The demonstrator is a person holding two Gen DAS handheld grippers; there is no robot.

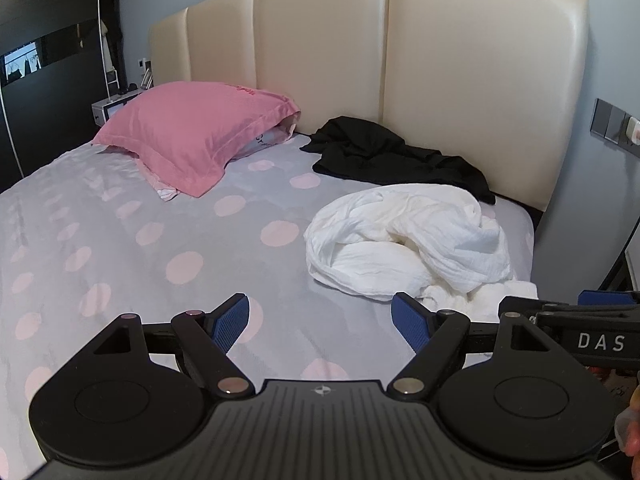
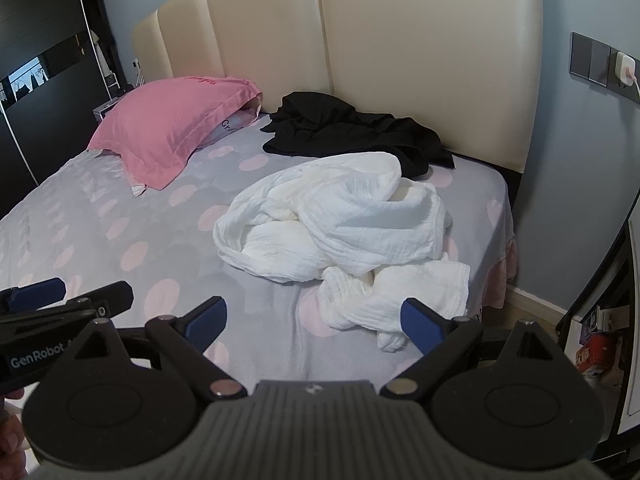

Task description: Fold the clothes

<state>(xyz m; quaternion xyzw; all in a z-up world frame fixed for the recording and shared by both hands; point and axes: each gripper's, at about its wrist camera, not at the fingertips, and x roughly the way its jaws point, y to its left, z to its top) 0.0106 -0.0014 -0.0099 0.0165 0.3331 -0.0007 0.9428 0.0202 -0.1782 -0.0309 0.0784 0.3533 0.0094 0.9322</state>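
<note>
Nothing folded: white garment (image 2: pixel 344 220) crumpled frame centre, black garment (image 2: pixel 352 132) heaped above it. Left gripper (image 1: pixel 320 320), right gripper (image 2: pixel 316 320) spread wide, empty.

"DAS" printed in white on the right gripper (image 1: pixel 600 312) seen at the frame edge, "GenRobot" printed on the left gripper (image 2: pixel 52 300), partial letters "Cr" read on the inner pillow (image 2: pixel 228 126), embroidery on the pink pillowcase (image 2: pixel 172 120) illegible

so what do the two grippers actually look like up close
Both are matte black, with two round discs flanking a ribbed grey centre plate bearing a small emblem. Silver rivets join angular black linkage arms. The left gripper and right gripper have blue ribbed pads. White lettering marks their sides: "DAS" and "GenRobot".
</note>
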